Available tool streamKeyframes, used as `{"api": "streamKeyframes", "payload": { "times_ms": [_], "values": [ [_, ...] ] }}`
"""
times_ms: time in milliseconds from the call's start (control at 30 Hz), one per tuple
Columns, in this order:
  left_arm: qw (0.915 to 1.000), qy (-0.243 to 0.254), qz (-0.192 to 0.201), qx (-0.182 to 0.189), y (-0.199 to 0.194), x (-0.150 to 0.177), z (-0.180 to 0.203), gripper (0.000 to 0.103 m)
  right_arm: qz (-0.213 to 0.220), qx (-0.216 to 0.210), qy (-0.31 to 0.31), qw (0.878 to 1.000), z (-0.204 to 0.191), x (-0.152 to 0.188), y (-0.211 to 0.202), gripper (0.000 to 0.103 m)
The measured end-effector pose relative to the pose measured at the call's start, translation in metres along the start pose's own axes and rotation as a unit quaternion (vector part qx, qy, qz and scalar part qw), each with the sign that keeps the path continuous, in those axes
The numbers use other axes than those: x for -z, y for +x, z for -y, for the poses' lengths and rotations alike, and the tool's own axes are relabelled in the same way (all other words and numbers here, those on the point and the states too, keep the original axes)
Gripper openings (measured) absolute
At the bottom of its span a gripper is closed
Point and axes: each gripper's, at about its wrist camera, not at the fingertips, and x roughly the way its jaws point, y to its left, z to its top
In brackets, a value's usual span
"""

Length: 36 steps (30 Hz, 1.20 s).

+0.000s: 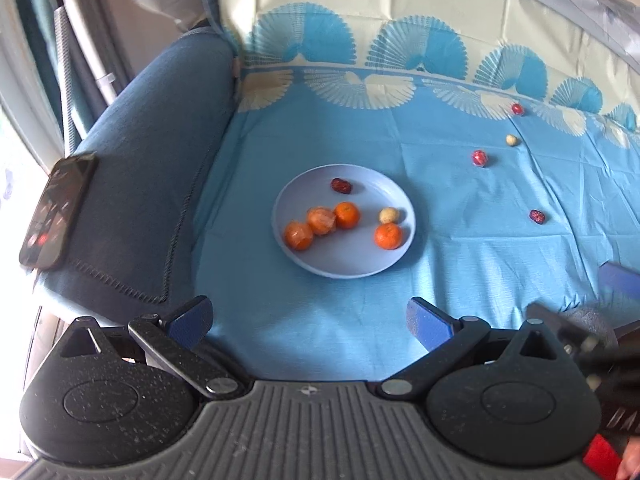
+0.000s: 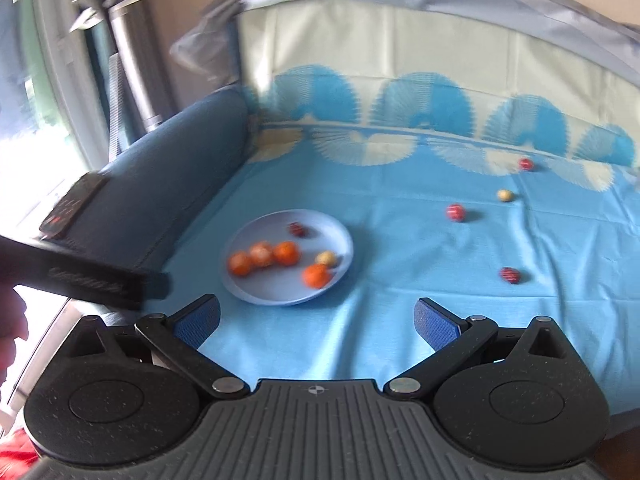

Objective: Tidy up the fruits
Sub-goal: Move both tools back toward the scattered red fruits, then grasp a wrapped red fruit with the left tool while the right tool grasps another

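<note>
A pale blue plate (image 1: 320,264) (image 2: 256,292) sits on the blue cloth and holds several oranges (image 1: 347,215) (image 2: 286,253), a dark red date (image 1: 341,186) and a pale round fruit (image 1: 389,215). Loose on the cloth to the right lie a red fruit (image 1: 479,157) (image 2: 455,212), a pale fruit (image 1: 511,139) (image 2: 505,195), another red fruit (image 1: 517,109) (image 2: 526,164) and a dark red date (image 1: 537,216) (image 2: 510,275). My left gripper (image 1: 308,320) is open and empty, short of the plate. My right gripper (image 2: 316,320) is open and empty, right of the plate.
A dark blue sofa arm (image 1: 140,184) (image 2: 168,184) borders the cloth on the left, with a phone (image 1: 56,212) (image 2: 72,208) lying on it. The cloth rises up a backrest (image 1: 400,0) behind. The right gripper shows at the left wrist view's right edge (image 1: 592,344).
</note>
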Motion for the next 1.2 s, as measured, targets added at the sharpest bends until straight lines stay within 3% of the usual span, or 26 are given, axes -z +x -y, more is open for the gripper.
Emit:
{"api": "streamKeyframes", "payload": {
  "times_ms": [233,433,600,800,933,1100,1133,1167,1200],
  "values": [
    [0.9990,0.029,0.000,0.033,0.040,-0.054,0.057,0.103,0.039,0.096,0.052,0.993,0.096,-0.026,0.016,0.102],
    [0.9941,0.080,0.013,0.073,0.114,-0.116,0.129,0.103,0.068,0.153,0.071,0.983,0.195,-0.068,0.074,0.102],
    [0.9892,0.111,0.010,0.095,0.197,-0.156,0.199,0.103,0.096,0.175,0.062,0.978,0.279,-0.118,0.164,0.102],
    [0.9823,0.156,0.003,0.103,0.287,-0.177,0.266,0.103,0.039,0.165,0.106,0.980,0.365,-0.159,0.305,0.102],
    [0.9774,0.188,-0.011,0.096,0.333,-0.179,0.286,0.103,0.027,0.175,0.152,0.972,0.404,-0.169,0.374,0.102],
    [0.9763,0.185,-0.001,0.112,0.348,-0.181,0.287,0.103,-0.002,0.201,0.121,0.972,0.415,-0.178,0.437,0.102],
    [0.9758,0.187,0.005,0.113,0.348,-0.180,0.288,0.099,-0.005,0.208,0.107,0.972,0.413,-0.177,0.444,0.102],
    [0.9749,0.189,0.016,0.117,0.345,-0.178,0.287,0.093,0.010,0.212,0.089,0.973,0.410,-0.175,0.445,0.094],
    [0.9727,0.193,0.023,0.127,0.343,-0.177,0.287,0.072,0.024,0.204,0.078,0.976,0.406,-0.172,0.444,0.082]
  ]
}}
